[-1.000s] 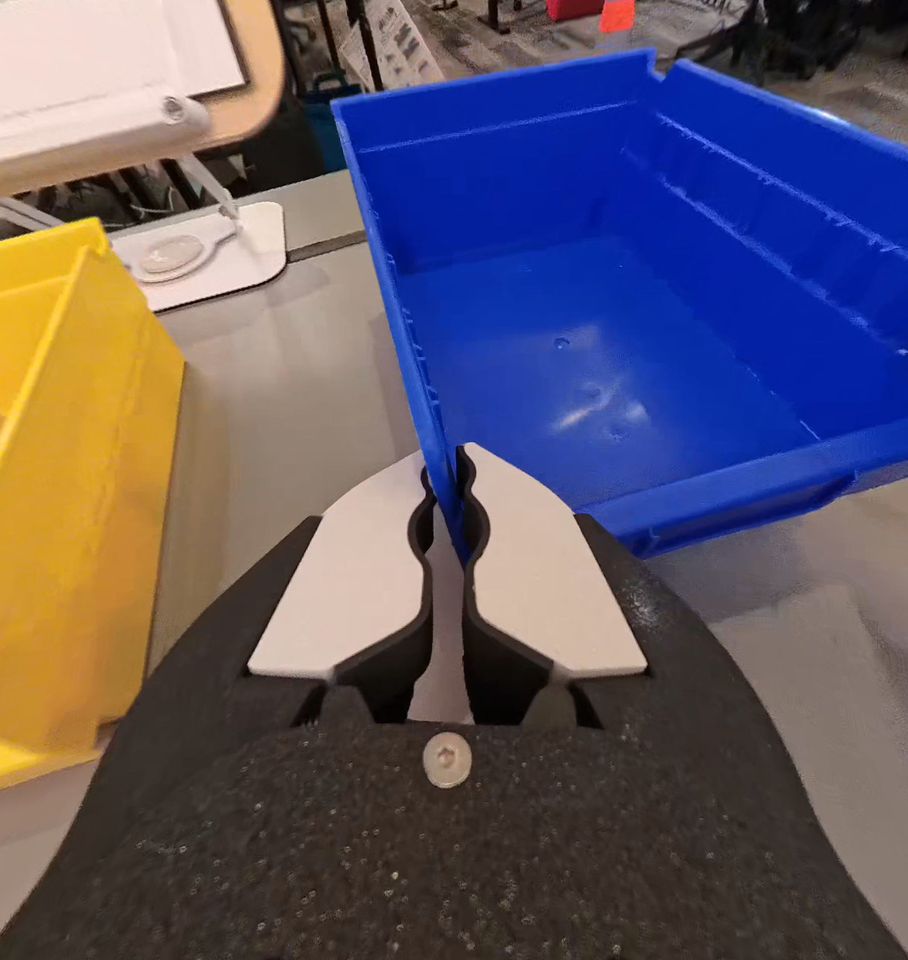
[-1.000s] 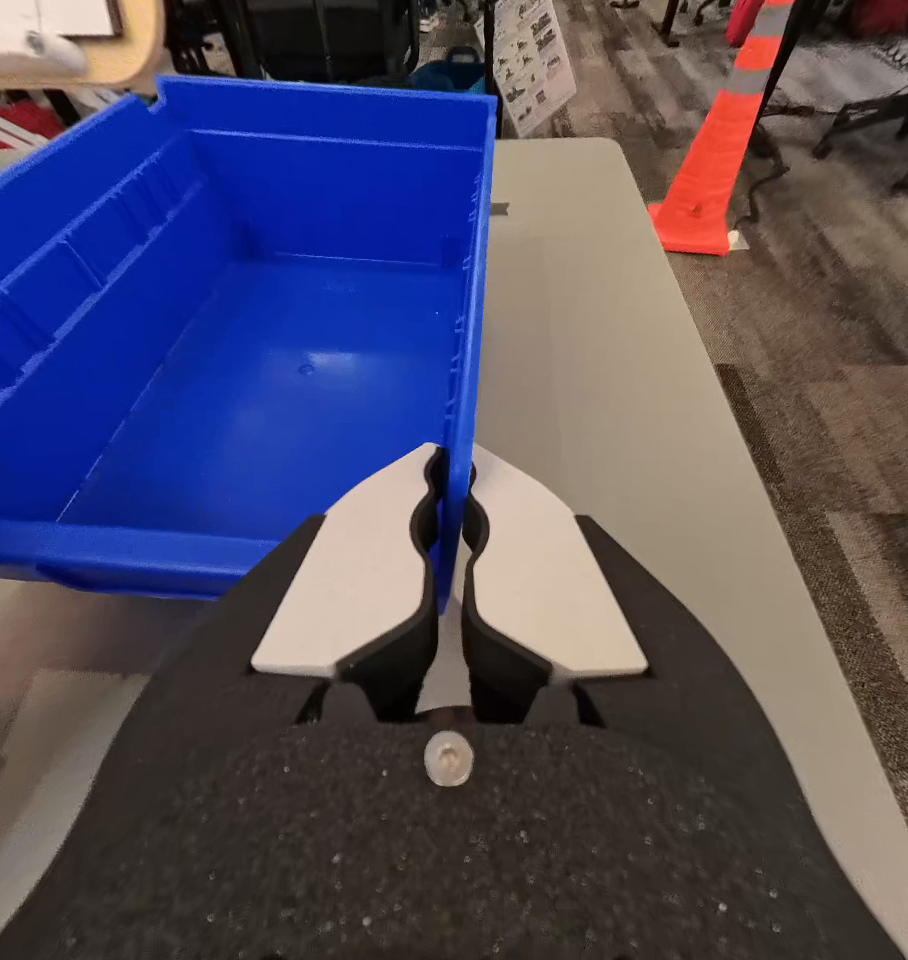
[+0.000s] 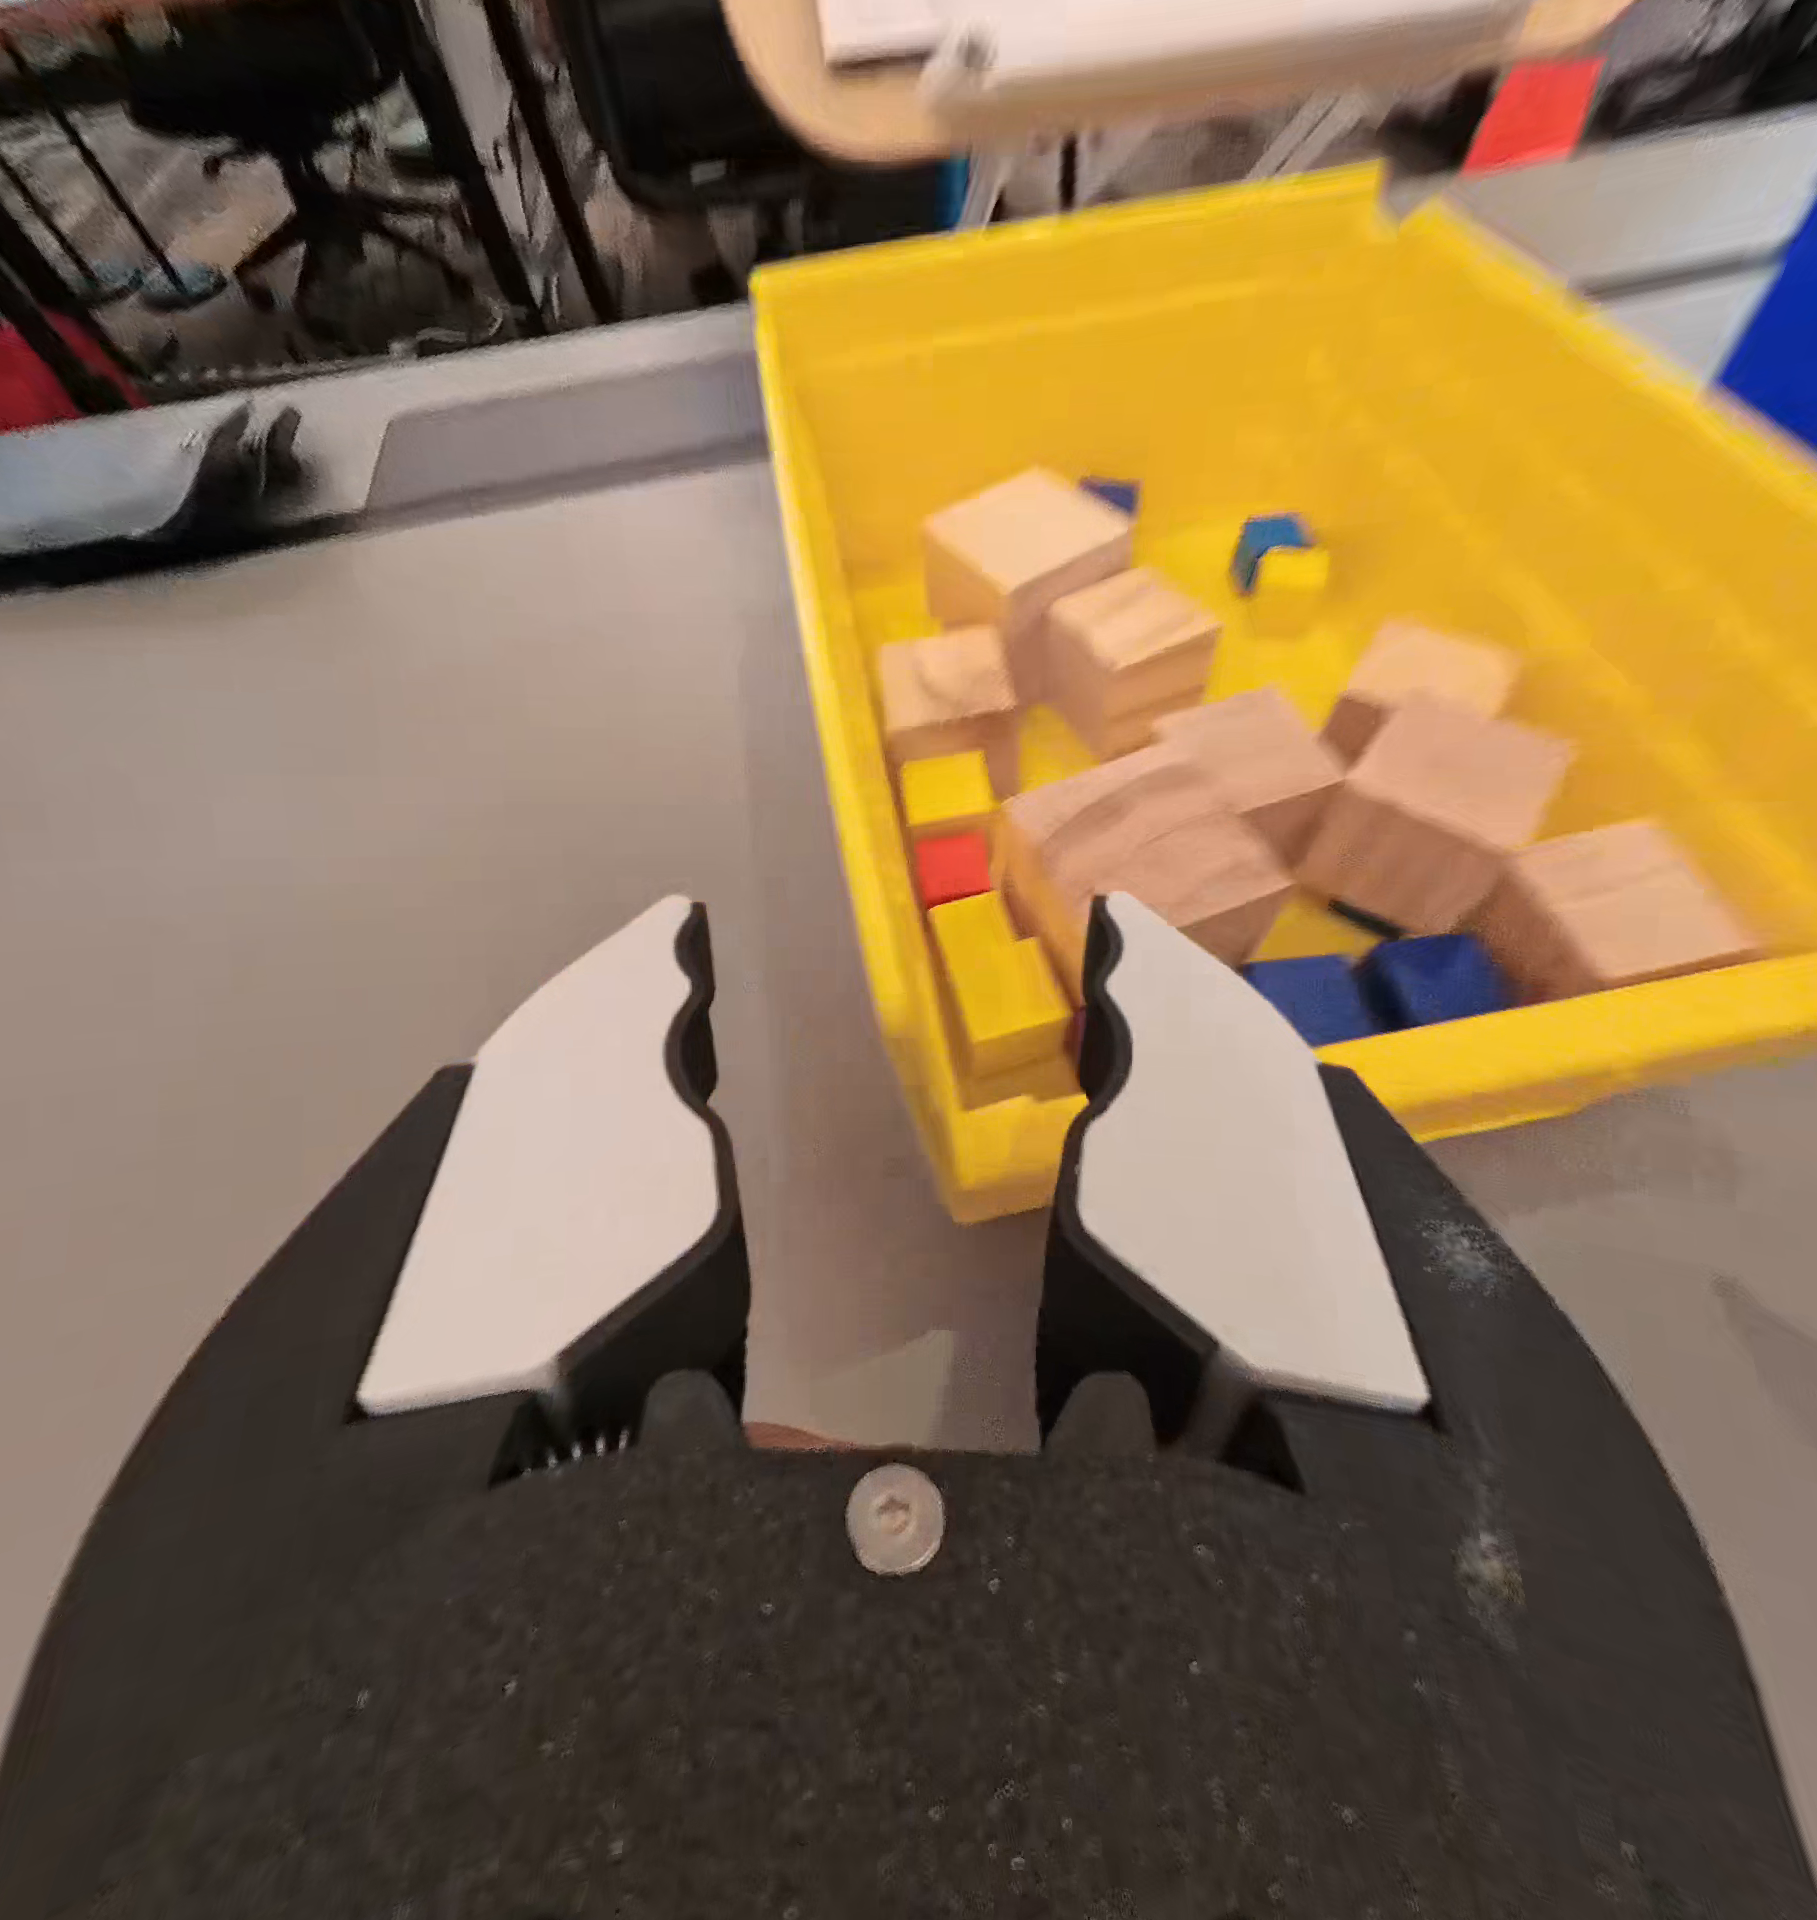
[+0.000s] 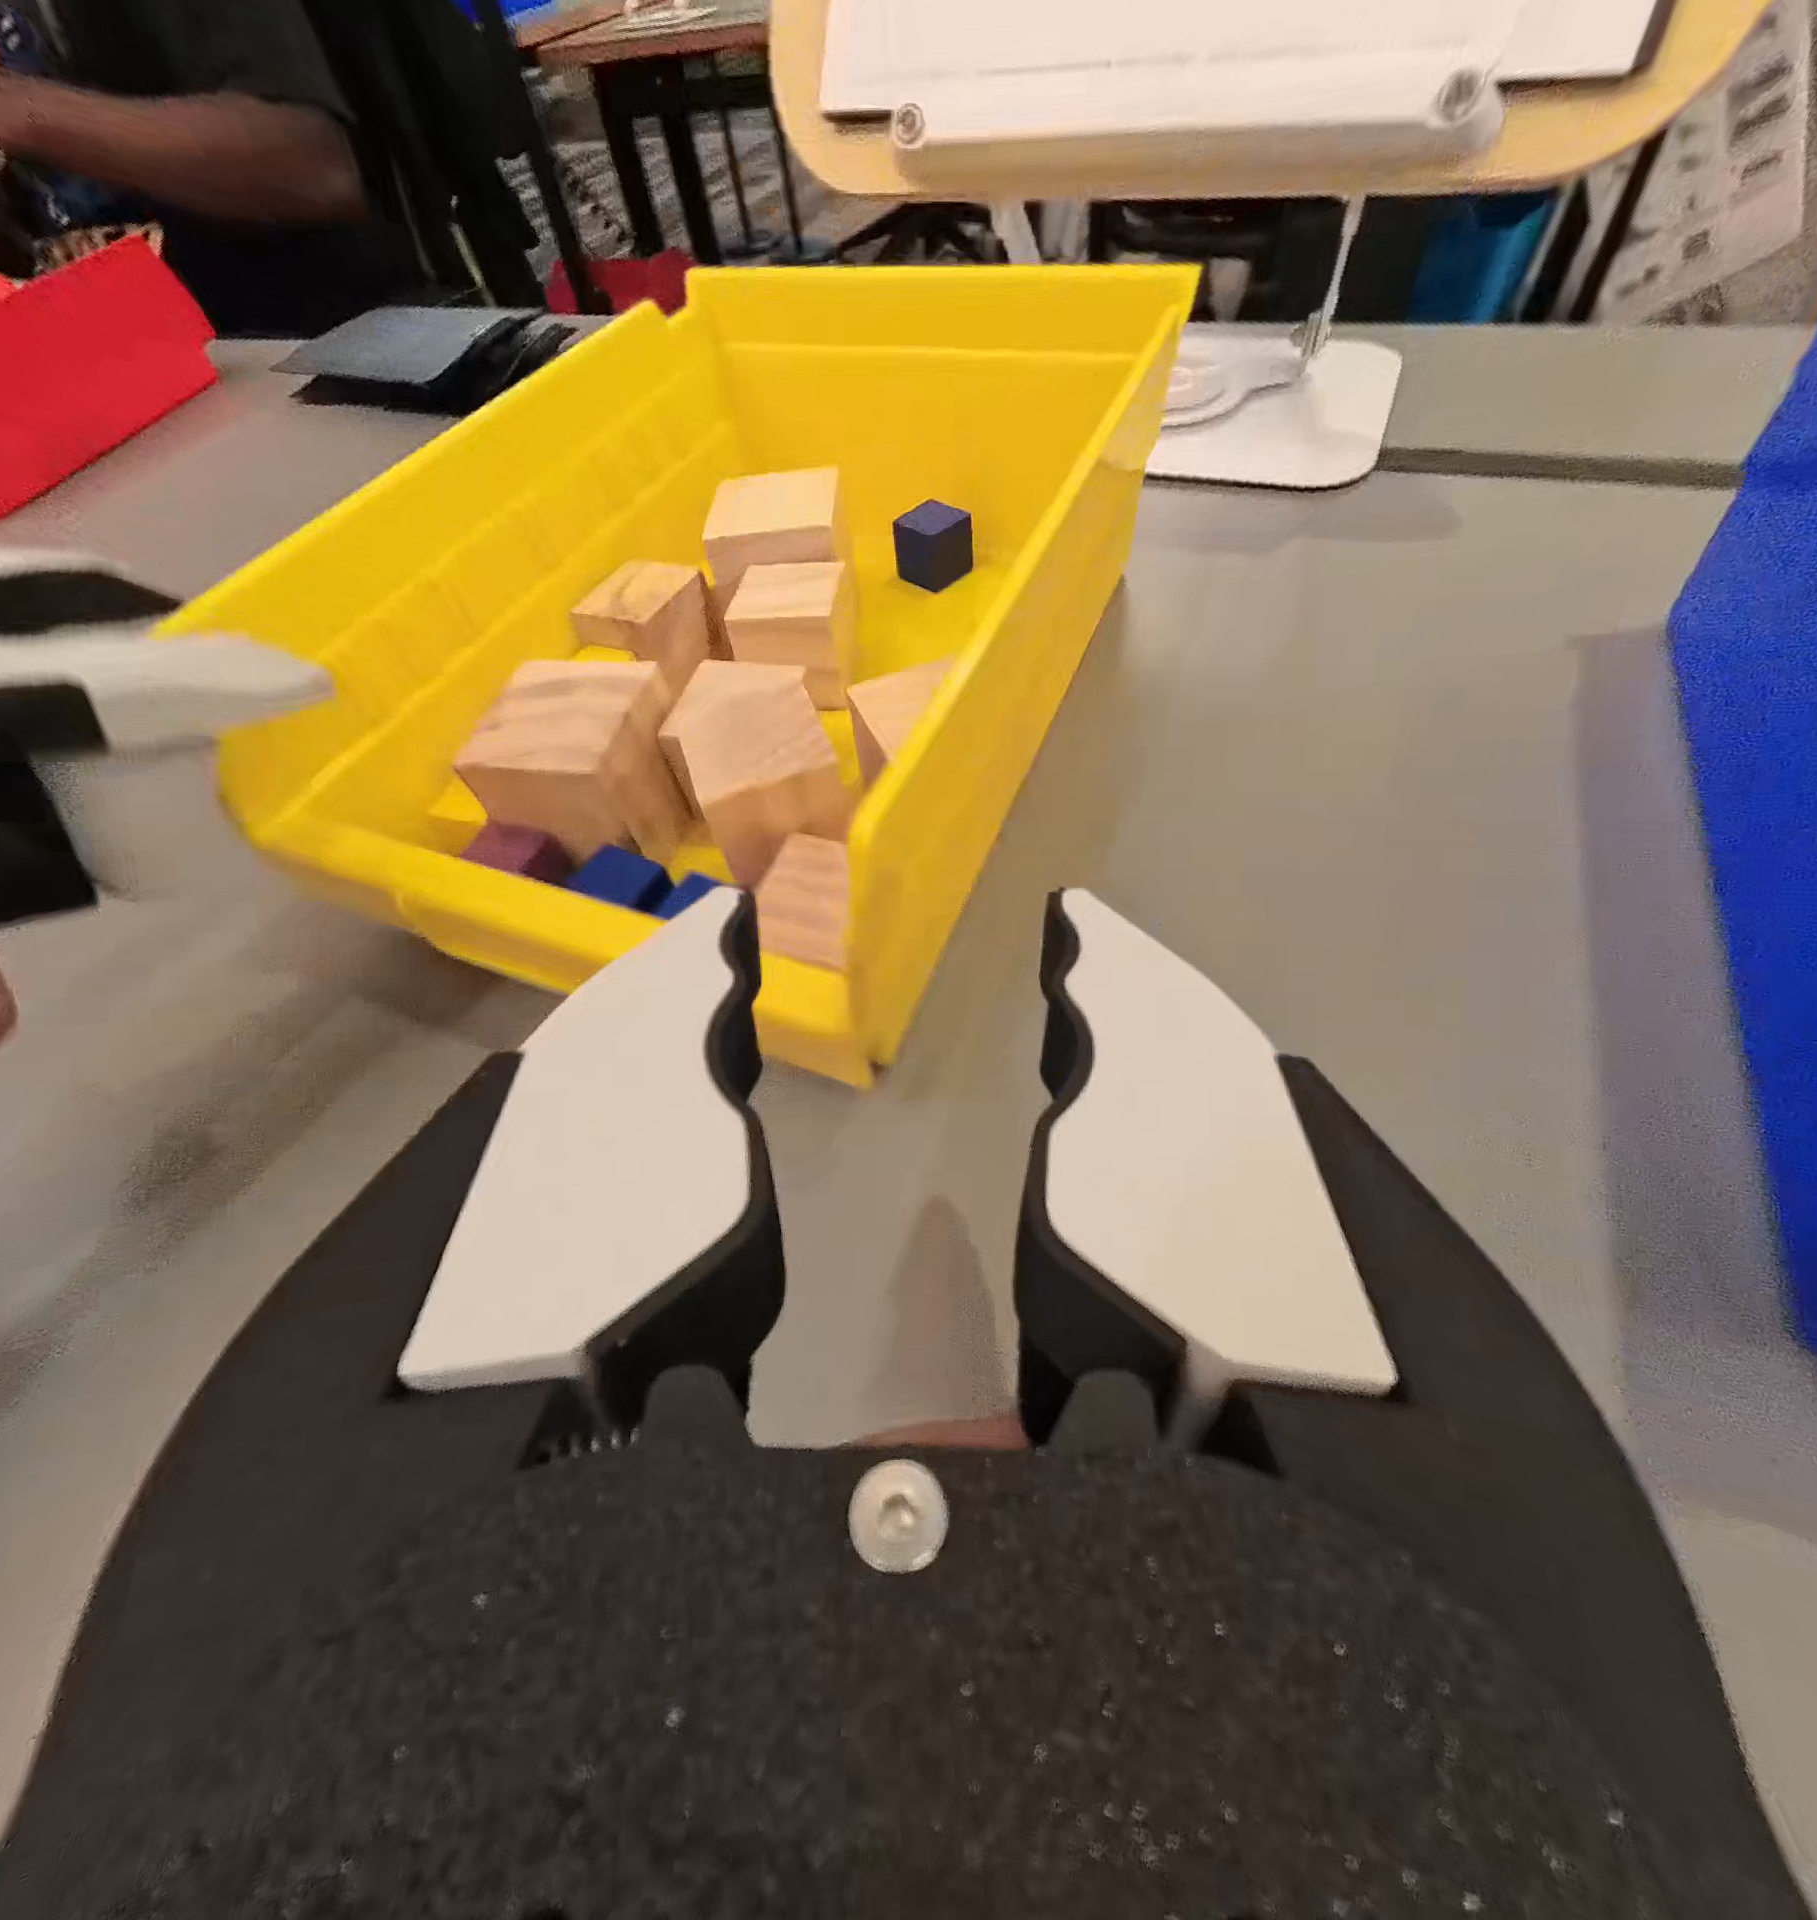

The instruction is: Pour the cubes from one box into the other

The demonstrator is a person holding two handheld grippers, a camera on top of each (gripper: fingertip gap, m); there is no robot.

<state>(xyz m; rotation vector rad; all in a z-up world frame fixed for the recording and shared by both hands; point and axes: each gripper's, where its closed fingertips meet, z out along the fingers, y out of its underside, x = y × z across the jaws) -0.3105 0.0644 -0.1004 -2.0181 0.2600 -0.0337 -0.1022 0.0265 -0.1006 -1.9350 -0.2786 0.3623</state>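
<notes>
A yellow box (image 3: 1610, 1049) sits on the grey table and holds several wooden cubes (image 3: 1434, 810) and small blue, yellow and red cubes. My left gripper (image 3: 896, 925) is open and empty, its jaws on either side of the box's left wall near the front corner. In the right wrist view, my right gripper (image 4: 899, 914) is open and empty, astride the yellow box's (image 4: 935, 416) right wall at the front corner, close to the wooden cubes (image 4: 571, 748). A left gripper finger (image 4: 208, 686) shows at the box's left side. The blue box (image 4: 1797, 831) stands to the right.
A red bin (image 4: 52, 384) and a black flat thing (image 4: 426, 353) lie at the back left, with a person's arm (image 4: 156, 135) behind. A white stand base (image 4: 1278, 416) carries a board above the yellow box. The blue box's edge (image 3: 1808, 312) shows far right.
Both grippers have let go of the blue box's walls, opened, and moved left to the yellow box with the cubes. The views are blurred from motion.
</notes>
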